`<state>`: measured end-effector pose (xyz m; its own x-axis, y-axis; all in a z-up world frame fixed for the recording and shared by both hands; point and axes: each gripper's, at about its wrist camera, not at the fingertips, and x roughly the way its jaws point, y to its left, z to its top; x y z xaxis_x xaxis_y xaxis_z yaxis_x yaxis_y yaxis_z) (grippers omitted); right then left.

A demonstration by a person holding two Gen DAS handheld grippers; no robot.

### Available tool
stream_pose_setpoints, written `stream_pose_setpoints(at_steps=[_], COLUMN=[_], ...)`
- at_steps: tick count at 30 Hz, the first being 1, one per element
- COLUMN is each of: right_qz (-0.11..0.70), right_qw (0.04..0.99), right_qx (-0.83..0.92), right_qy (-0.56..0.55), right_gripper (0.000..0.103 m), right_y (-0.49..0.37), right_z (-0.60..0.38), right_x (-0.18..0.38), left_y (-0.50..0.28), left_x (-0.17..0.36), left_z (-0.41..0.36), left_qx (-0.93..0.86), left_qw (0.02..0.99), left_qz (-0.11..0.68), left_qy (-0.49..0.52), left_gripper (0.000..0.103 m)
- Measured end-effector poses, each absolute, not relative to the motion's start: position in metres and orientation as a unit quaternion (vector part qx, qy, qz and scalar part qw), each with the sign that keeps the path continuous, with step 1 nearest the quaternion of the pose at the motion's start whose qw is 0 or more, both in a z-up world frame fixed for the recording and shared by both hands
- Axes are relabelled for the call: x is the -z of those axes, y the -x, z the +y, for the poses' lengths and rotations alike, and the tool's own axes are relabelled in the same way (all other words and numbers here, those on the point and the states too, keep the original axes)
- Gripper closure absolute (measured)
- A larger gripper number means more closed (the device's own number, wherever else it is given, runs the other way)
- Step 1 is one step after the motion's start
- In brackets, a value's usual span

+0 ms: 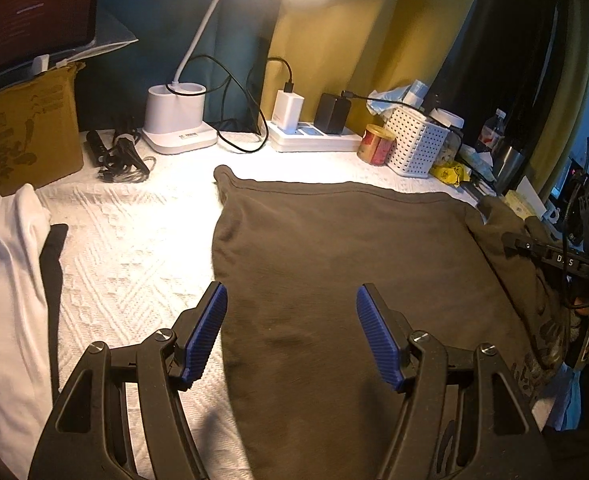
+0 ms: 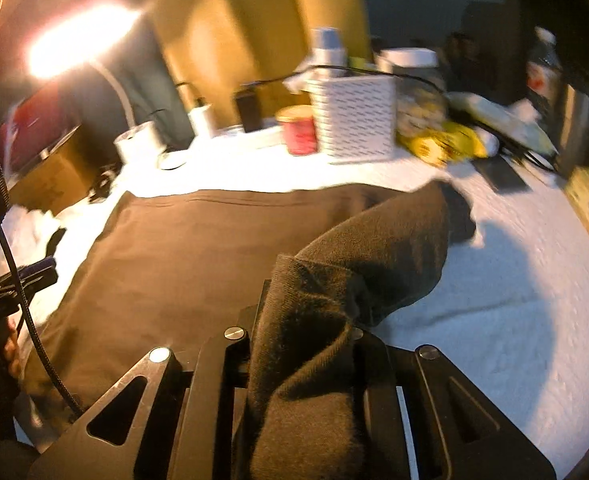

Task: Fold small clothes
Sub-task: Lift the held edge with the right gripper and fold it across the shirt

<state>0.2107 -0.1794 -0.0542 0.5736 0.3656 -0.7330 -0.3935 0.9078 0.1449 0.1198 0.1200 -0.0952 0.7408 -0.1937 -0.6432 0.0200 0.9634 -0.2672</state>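
Left wrist view: the left gripper hangs with its blue pads spread apart and nothing between them, over the near part of a dark brown garment. The garment lies mostly flat on the white textured cover of the table, its hem running straight toward the far edge. At the right edge of the cloth a fold of fabric is lifted, and the right gripper shows there only in part. A white garment is heaped at the table's left edge. Along the far edge stand a cardboard box, a desk lamp, a power strip, a red tin and a white perforated basket.

Right wrist view: the picture is smeared by motion. The right gripper's jaws stand close together, pinching a bunched part of the brown garment, probably a sleeve, which rises from the cloth's right side and drapes back over the fingers, hiding the pads. The left gripper appears at the left edge, above the cloth.

In my judgement the step in hand is carrying this sleeve across the body. The main risks: the thick bunch may slip from a shallow pinch as it is swung over; with nothing pinning the body, the pull may drag the whole garment askew on the cover; and a wide sweep toward the far edge may knock the tin or the basket.
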Motion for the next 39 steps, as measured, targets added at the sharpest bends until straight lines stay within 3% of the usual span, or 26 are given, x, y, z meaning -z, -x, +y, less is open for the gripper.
stream_pose_setpoints(at_steps=[29,32,34,35,36,39], right_qz=[0.432,0.448,0.438,0.435,0.431,0.428], right_qw=[0.807,0.789,0.782,0.779,0.772,0.758], right_qx=[-0.392,-0.406,-0.423,-0.432,-0.446,-0.471], right_qy=[0.095,0.111,0.13,0.135,0.139,0.145], right_gripper=[0.085,0.077,0.057,0.04,0.036,0.036], right_y=[-0.166,-0.16,-0.148,-0.143,-0.135,-0.119], right_z=[0.013,0.026,0.034,0.037,0.04,0.047], right_x=[0.083,0.088,0.084,0.082,0.08,0.077], left_y=[-0.072,-0.068,-0.066,-0.066,-0.065,-0.064], left_x=[0.091,0.091,0.092,0.092,0.092,0.092], left_z=[0.166,0.169,0.171,0.172,0.173,0.179], left_qx=[0.016,0.01,0.005,0.003,0.0,-0.011], left_qw=[0.932,0.931,0.931,0.93,0.93,0.929], left_qz=[0.335,0.337,0.338,0.339,0.339,0.342], left_qy=[0.14,0.14,0.14,0.14,0.141,0.142], left_gripper=[0.036,0.036,0.036,0.036,0.036,0.036])
